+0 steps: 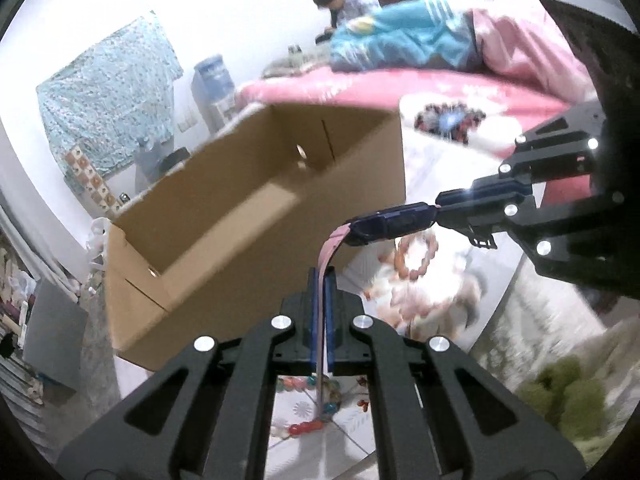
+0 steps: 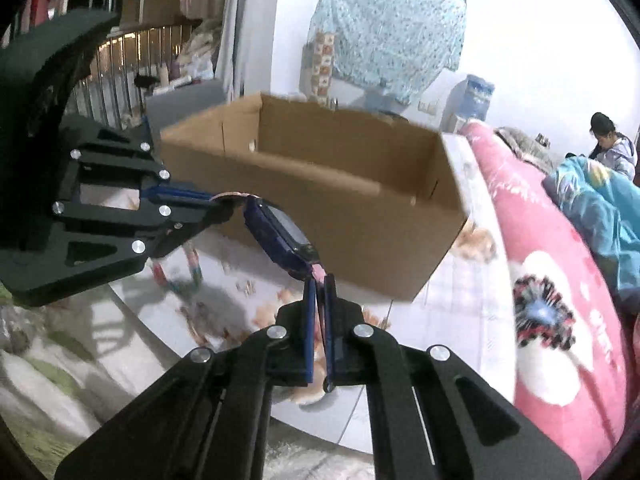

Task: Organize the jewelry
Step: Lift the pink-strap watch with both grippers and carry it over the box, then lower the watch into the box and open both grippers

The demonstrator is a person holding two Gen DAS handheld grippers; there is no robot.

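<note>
Left tool: my fingers are clamped on one pink strap end of the watch.
Right tool: mine too, pinched on the other strap end.
Watch: dark blue case, stretched in the air between my two tools, in front of the cardboard box.
Box: open-topped.
Below: bead bracelets lie on the white desk, blurred.

White walls, pink-quilted bed
</note>
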